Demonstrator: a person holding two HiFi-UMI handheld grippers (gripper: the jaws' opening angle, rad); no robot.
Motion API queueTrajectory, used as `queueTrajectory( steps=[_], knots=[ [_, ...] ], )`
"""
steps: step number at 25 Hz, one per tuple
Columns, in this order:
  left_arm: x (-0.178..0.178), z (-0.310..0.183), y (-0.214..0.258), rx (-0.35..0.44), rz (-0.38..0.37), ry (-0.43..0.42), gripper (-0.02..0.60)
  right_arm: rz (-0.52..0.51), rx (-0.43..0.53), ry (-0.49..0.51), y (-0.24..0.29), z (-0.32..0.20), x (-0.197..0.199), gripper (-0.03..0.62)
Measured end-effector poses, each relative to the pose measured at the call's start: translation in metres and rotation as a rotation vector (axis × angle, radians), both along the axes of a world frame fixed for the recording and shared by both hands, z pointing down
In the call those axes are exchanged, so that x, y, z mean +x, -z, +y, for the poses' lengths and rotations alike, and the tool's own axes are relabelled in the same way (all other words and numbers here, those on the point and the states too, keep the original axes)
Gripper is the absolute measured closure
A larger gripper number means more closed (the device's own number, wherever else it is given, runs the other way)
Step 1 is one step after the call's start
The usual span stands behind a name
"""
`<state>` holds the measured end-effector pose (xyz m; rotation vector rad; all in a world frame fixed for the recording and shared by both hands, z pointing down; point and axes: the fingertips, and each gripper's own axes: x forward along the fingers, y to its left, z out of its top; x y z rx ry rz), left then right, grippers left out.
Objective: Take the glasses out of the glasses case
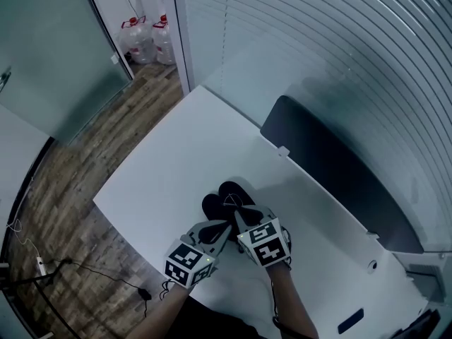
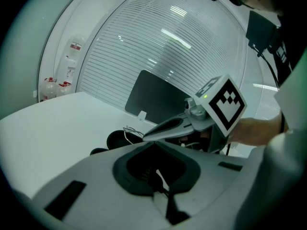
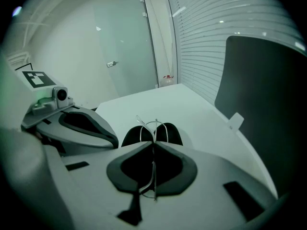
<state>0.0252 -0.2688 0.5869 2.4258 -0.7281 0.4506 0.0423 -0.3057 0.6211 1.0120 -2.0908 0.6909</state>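
Note:
A black glasses case [image 1: 212, 205] lies open on the white table [image 1: 176, 154], its two halves spread apart. Thin wire glasses [image 3: 153, 127] stand just above the case [image 3: 171, 134], pinched between the jaws of my right gripper [image 3: 153, 143], which is shut on them. In the head view the right gripper [image 1: 236, 217] points steeply down at the case's middle. My left gripper [image 1: 223, 230] comes in beside it from the left, with its jaws shut at the case's near edge. In the left gripper view the case [image 2: 117, 139] and the wire glasses [image 2: 132, 131] show just past the left gripper's [image 2: 153, 145] tips.
A dark flat panel [image 1: 332, 168] stands along the table's far right edge, in front of white blinds. Water bottles [image 1: 148, 37] stand on the wooden floor at the far left. A cable [image 1: 106, 277] runs across the floor below the table's near corner.

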Motion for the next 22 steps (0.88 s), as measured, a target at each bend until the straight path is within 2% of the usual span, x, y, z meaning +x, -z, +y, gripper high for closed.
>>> queueTrajectory(
  steps=[19, 22],
  knots=[
    [0.003, 0.016, 0.04, 0.01, 0.103, -0.004, 0.58, -0.043, 0.072, -0.071, 0.042, 0.026, 0.002, 0.566],
    [0.001, 0.023, 0.047, 0.005, 0.117, -0.005, 0.58, -0.061, 0.109, -0.085, 0.053, 0.025, -0.001, 0.566]
  ],
)
